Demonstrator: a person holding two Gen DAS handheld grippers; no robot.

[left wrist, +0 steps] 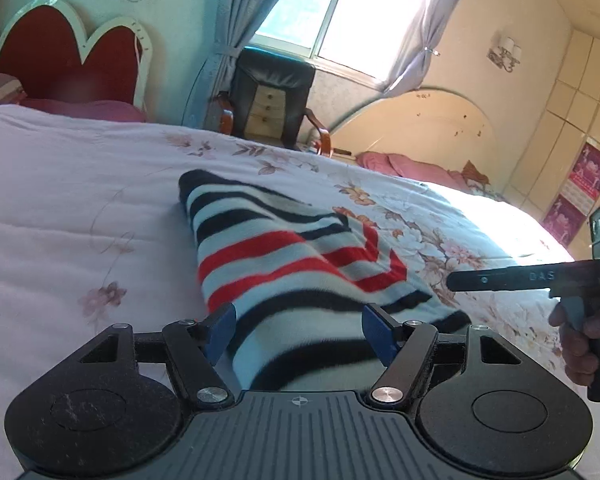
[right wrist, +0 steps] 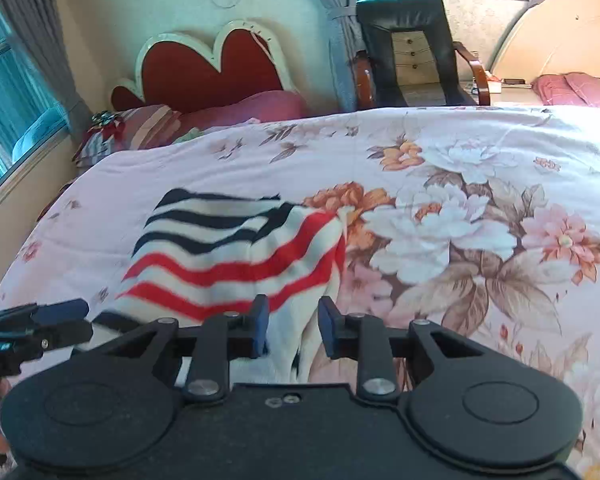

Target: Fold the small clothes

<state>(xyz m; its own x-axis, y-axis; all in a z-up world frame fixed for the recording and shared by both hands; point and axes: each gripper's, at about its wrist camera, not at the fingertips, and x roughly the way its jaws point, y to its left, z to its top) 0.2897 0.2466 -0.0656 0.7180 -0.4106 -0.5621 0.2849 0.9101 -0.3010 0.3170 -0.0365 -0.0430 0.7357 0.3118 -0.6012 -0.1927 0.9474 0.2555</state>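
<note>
A small knitted garment with black, red and white stripes lies folded on the floral bedspread. My left gripper is open wide, its blue pads over the garment's near edge, gripping nothing. In the right wrist view the garment lies ahead and left. My right gripper is open, its pads hovering over the garment's near right edge. The right gripper also shows at the right edge of the left wrist view. The left gripper also shows at the right wrist view's left edge.
A red heart-shaped headboard and pillows stand at the bed's far end. A black armchair and a small drawer unit sit beyond the bed under the window. The bedspread spreads wide to the right.
</note>
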